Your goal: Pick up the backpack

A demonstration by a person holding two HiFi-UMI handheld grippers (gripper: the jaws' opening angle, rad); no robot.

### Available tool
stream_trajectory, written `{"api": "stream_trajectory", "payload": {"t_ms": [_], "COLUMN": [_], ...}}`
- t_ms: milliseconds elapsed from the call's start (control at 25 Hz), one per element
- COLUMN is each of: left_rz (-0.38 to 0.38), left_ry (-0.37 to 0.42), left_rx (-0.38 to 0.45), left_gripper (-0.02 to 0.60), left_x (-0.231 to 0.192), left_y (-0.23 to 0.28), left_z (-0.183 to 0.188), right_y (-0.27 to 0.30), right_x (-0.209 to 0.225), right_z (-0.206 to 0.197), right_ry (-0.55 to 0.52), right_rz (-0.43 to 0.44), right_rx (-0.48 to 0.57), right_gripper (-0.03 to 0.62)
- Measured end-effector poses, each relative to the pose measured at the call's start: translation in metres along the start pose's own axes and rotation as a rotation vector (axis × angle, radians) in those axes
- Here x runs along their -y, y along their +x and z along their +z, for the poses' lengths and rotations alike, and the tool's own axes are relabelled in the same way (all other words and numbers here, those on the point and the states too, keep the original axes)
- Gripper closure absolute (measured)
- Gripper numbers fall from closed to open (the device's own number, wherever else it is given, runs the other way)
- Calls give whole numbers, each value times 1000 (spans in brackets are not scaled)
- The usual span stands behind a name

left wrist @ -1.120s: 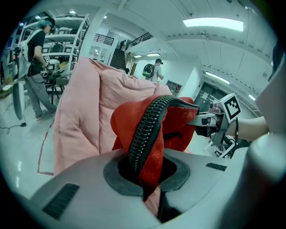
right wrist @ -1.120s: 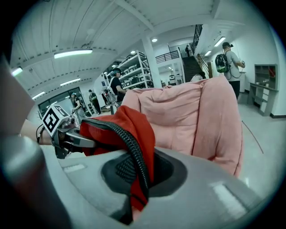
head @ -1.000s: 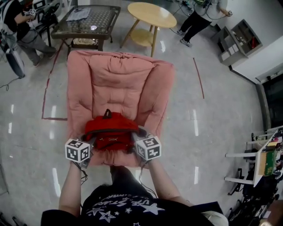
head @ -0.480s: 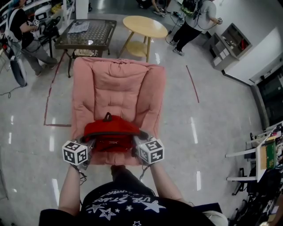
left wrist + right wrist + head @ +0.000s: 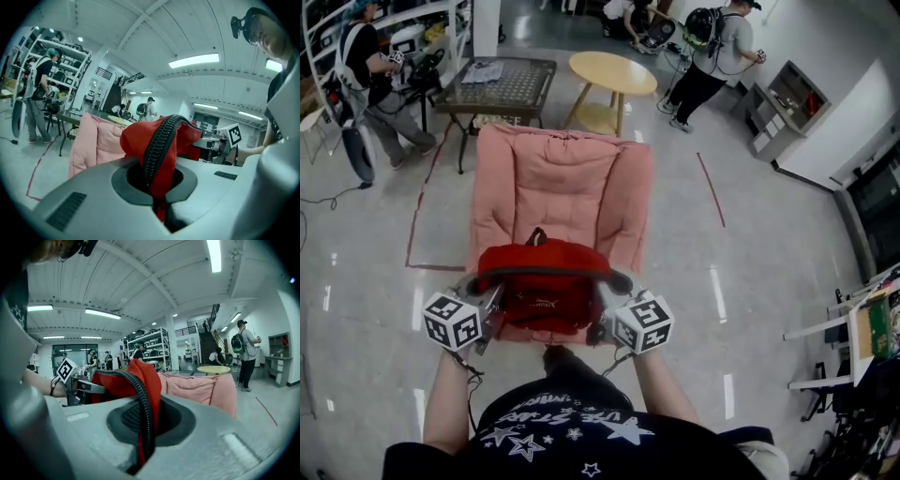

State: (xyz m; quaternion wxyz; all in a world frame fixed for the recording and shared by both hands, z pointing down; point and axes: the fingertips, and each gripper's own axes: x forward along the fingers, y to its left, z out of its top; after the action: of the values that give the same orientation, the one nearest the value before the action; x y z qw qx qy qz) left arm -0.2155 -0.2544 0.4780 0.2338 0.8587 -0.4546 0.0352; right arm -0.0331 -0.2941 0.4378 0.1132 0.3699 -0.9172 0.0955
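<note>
Head view: a red backpack (image 5: 546, 286) is seen held between two grippers, above the front edge of a pink cushioned armchair (image 5: 562, 183). Its underside is hidden, so contact with the seat cannot be judged. The tips of the left gripper (image 5: 490, 298) and the right gripper (image 5: 603, 309) are covered by the bag's sides and by the marker cubes (image 5: 452, 321). In the left gripper view, the fingers (image 5: 79, 197) are closed tightly on a fold of red fabric edged with a black zip. Much of the bag is blocked there by the gripper body. In the right gripper view, the fingers (image 5: 225, 441) are likewise clamped on red fabric and black zip. The person (image 5: 581, 431) is cut off at the lower edge.
</note>
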Motion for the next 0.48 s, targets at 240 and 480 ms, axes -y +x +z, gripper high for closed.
{"api": "stream_trajectory", "payload": {"t_ms": [240, 480], "left_rz": [3, -20], "left_ry": [8, 50], "left_rx": [62, 98], "left_gripper": [574, 574], "left_x": [26, 68], "left_y": [-55, -110], "left_z": [-3, -13], "right_y": [-38, -95], "right_x": [-50, -99], "right_z": [11, 11], "right_ry": [-22, 3], "right_rz": [6, 0], "right_rx": [66, 111], "right_gripper": [574, 574]}}
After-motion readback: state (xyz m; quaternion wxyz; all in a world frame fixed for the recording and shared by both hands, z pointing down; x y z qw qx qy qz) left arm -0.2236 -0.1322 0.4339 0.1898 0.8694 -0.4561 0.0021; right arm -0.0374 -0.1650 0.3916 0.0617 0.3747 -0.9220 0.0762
